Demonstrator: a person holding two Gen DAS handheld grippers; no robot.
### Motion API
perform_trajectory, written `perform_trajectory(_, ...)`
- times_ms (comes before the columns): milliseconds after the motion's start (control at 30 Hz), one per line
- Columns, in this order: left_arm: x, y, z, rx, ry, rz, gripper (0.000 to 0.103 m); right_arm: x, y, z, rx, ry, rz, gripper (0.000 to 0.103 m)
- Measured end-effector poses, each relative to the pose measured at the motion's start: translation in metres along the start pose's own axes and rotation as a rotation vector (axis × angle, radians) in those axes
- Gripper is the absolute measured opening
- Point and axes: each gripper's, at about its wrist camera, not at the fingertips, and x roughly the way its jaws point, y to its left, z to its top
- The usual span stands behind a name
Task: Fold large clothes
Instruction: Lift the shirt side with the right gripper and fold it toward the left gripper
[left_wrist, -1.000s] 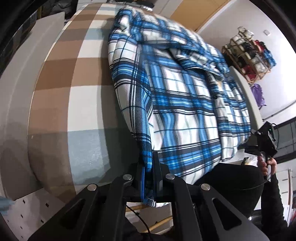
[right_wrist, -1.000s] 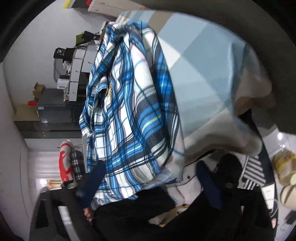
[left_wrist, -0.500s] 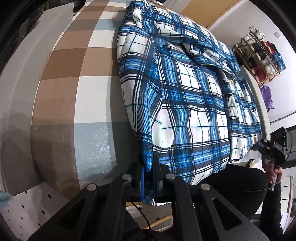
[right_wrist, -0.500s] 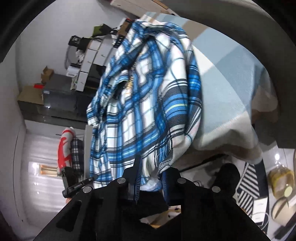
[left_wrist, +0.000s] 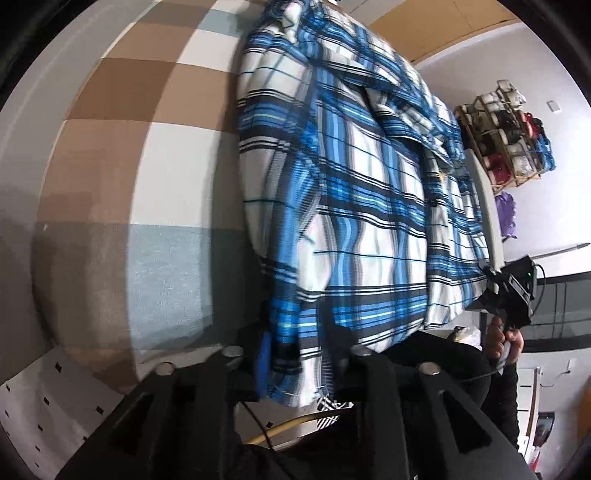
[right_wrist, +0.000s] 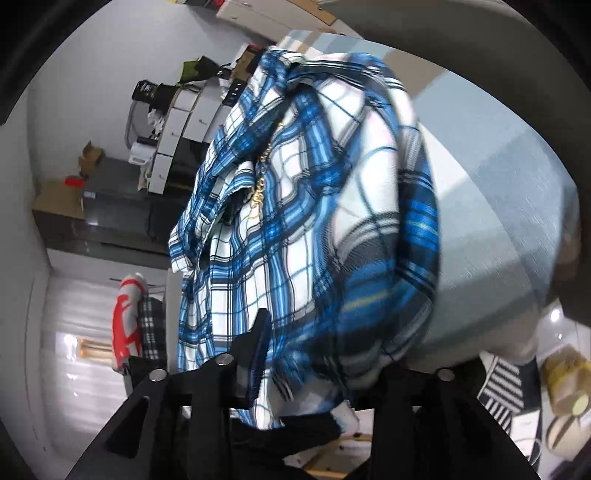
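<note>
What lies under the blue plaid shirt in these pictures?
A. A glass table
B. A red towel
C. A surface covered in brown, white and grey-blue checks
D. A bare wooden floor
C: in the left wrist view the plaid shirt lies on the checked cover with large brown, white and grey-blue squares.

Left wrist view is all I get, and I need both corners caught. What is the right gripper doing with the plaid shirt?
Observer: The plaid shirt has its hem bunched between the fingers of the right gripper, whose jaws have just been opening.
Operator: Still pinched?
Observer: I cannot tell. Only one finger shows, and cloth hides the other.
Operator: What lies beyond the shirt there?
Observer: A dark cabinet against the wall.
</note>
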Motion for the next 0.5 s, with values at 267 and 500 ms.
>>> perform_trajectory(267,0.01,-0.032,0.007,0.102,0.016,0.039,0.059,0.012,0.007,0.008,0.002,-0.029,0.012,0.033)
perform_trajectory(500,0.017,-0.035,0.002,0.147,0.05,0.163,0.002,-0.009,0.015,0.013,-0.062,-0.113,0.021,0.011)
